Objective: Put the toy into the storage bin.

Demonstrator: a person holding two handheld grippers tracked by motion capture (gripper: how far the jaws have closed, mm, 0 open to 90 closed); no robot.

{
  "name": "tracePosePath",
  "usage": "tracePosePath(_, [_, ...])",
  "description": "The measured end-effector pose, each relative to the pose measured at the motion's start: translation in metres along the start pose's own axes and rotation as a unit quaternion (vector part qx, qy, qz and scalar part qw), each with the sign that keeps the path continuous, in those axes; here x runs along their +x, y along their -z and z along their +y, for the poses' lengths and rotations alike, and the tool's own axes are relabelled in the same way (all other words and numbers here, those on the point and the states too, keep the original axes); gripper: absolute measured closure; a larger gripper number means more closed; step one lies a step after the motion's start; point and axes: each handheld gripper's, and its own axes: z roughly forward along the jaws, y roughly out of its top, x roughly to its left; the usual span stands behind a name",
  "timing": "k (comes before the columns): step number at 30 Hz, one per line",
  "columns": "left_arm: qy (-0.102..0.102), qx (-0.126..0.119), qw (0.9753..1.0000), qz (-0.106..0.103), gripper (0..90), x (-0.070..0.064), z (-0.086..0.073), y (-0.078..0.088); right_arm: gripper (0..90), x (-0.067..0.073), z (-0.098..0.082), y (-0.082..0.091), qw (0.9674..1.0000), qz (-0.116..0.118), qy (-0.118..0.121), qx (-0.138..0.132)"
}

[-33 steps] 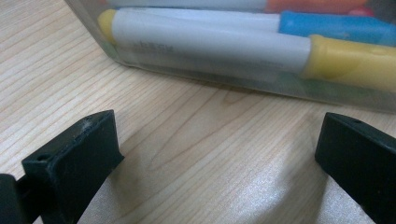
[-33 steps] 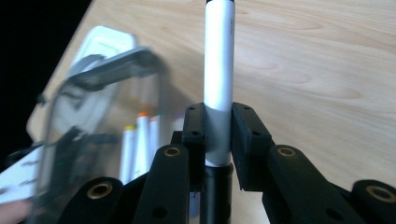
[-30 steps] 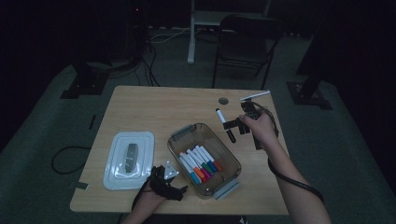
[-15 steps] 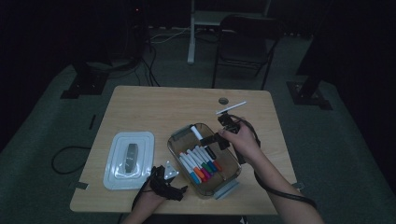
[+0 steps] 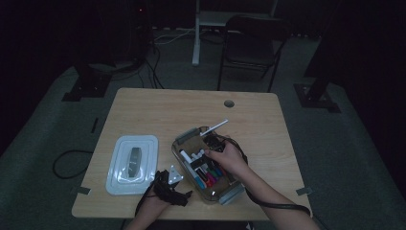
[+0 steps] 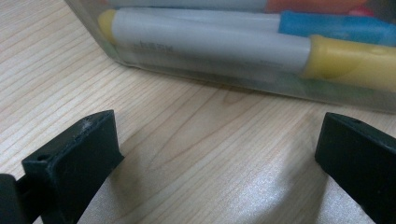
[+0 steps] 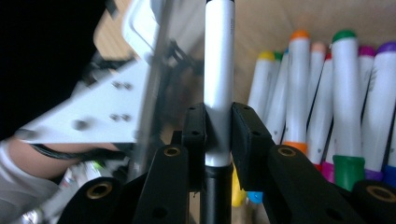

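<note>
Right gripper (image 7: 217,135) moved over box (image 5: 184,136); jaws clamp black-capped marker (image 7: 218,70). Left gripper (image 6: 215,154) jaws open, empty.

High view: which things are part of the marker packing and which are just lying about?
In the job:
- black-capped marker, clamped in the right gripper
- clear container of markers
- left gripper, jaws open on the table beside the container

Lying about:
- container lid on the table
- chair behind the table
- floor cables
</note>
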Motion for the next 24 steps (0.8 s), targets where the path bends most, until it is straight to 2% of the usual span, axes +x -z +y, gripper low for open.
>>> tracePosePath(6, [0.000,-0.001,1.0000,0.001,0.4,0.000,0.000,0.000,76.3,0.000,-0.001,-0.027,0.9995,-0.010,-0.001,0.029])
tracePosePath(7, [0.000,-0.001,1.0000,0.001,0.4,0.000,0.000,0.000,76.3,0.000,-0.001,-0.027,0.9995,-0.010,-0.001,0.029])
tracePosePath(10, [0.000,-0.001,1.0000,0.001,0.4,0.000,0.000,0.000,76.0,-0.002,0.000,-0.038,0.9986,-0.030,-0.001,0.045])
tracePosePath(12, [-0.001,-0.001,1.0000,0.001,0.4,0.000,0.000,0.000,76.0,-0.002,0.000,-0.038,0.9986,-0.030,-0.001,0.045])
tracePosePath(13, [-0.001,-0.001,1.0000,0.001,0.4,0.000,0.000,0.000,71.8,-0.006,-0.001,-0.041,0.9980,-0.034,0.002,0.053])
tracePosePath(15, [-0.001,-0.001,1.0000,0.001,0.4,0.000,0.000,0.000,68.8,-0.007,-0.002,-0.040,0.9982,-0.027,0.002,0.054])
tracePosePath(19, [0.000,-0.001,1.0000,0.001,0.4,0.000,0.000,0.000,63.7,-0.007,-0.003,-0.029,0.9993,-0.013,0.012,0.032])
tracePosePath(22, [0.000,-0.001,1.0000,0.001,0.4,0.000,0.000,0.000,58.5,-0.005,-0.003,-0.021,0.9994,-0.015,0.023,0.021])
tracePosePath(23, [0.000,0.000,1.0000,0.000,0.4,0.000,0.000,0.000,54.0,-0.005,-0.004,-0.010,0.9995,-0.008,0.031,0.000])
tracePosePath(24, [0.000,0.000,1.0000,0.000,0.4,0.000,0.000,0.000,51.4,-0.005,-0.005,-0.005,0.9994,-0.006,0.033,-0.008])
